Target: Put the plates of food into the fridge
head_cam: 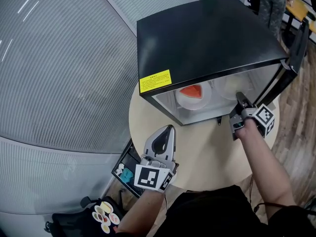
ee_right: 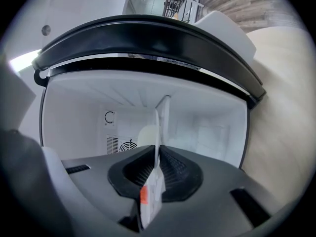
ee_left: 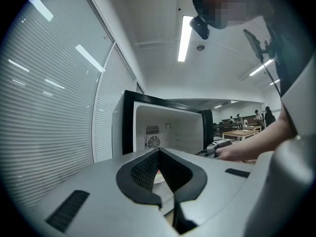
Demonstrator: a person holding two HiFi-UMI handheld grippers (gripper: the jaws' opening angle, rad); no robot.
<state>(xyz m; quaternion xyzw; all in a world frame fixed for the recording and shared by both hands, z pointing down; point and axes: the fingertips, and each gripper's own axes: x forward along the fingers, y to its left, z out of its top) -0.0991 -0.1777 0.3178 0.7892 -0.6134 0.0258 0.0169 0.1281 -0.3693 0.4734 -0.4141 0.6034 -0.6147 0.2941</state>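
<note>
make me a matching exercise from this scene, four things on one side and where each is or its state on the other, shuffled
1. white plate with red wedge of food
2. yellow rectangular label
3. left gripper
4. right gripper

A. shut on a second white plate by its rim, at the fridge mouth
B. shut, empty, above the round beige table
C. on the black mini fridge, top front corner
D. inside the fridge, at the head view's left

Pairs: 1-D, 2-C, 3-B, 4-A
</note>
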